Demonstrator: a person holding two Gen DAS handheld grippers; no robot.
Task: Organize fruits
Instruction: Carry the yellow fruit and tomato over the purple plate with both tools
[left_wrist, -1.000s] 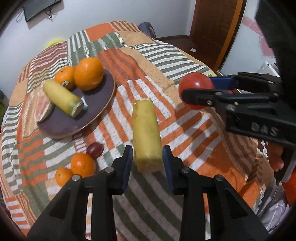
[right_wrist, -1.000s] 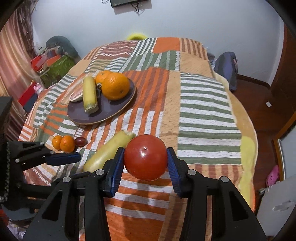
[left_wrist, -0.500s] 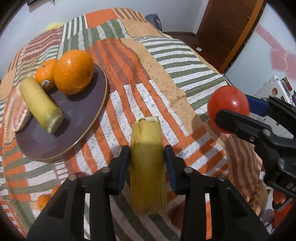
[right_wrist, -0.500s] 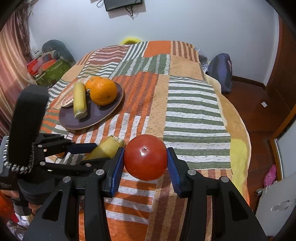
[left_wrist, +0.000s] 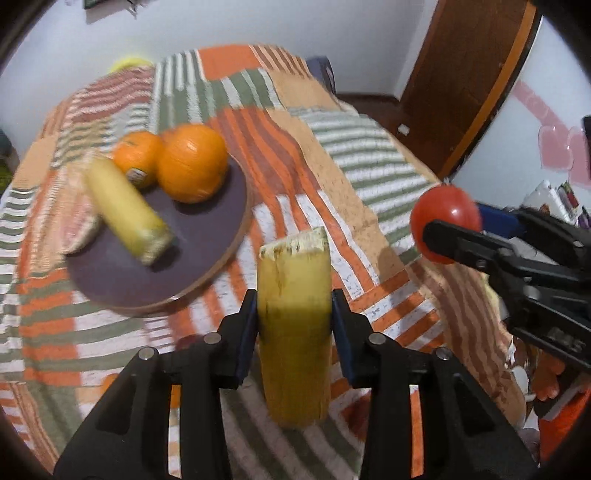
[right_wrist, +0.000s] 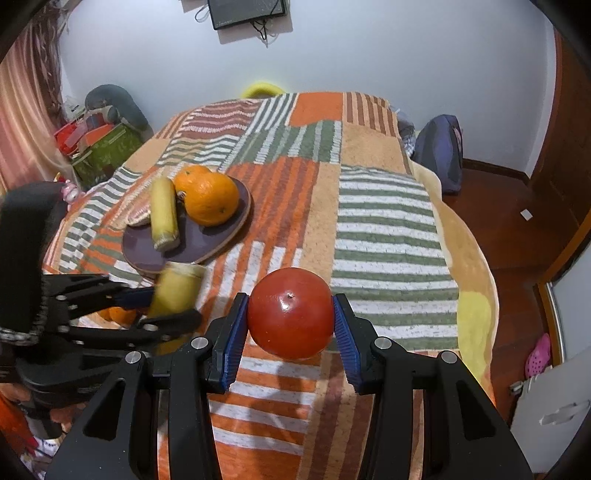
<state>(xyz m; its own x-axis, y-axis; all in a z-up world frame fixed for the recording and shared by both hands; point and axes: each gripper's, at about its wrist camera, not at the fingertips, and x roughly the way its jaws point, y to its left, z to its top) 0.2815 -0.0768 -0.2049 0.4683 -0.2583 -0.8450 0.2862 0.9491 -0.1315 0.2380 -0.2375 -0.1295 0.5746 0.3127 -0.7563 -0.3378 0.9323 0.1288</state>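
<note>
My left gripper (left_wrist: 294, 325) is shut on a yellow banana piece (left_wrist: 293, 317) and holds it above the striped cloth, just short of the dark round plate (left_wrist: 207, 236). The plate holds a large orange (left_wrist: 192, 162), a smaller orange (left_wrist: 138, 157) and another banana piece (left_wrist: 125, 210). My right gripper (right_wrist: 290, 325) is shut on a red tomato (right_wrist: 290, 314), lifted above the cloth to the right of the plate (right_wrist: 221, 236). The tomato (left_wrist: 445, 216) also shows at the right in the left wrist view.
A pale fruit slice (right_wrist: 138, 216) leans at the plate's left rim. Small oranges (right_wrist: 118, 314) lie on the cloth behind the left gripper. The round table drops off to a wooden floor (right_wrist: 517, 229) at the right; a backpack (right_wrist: 439, 155) stands beyond.
My left gripper closed on the banana piece, lifted it off the cloth and moved toward the plate. My right gripper kept hold of the tomato and rose slightly.
</note>
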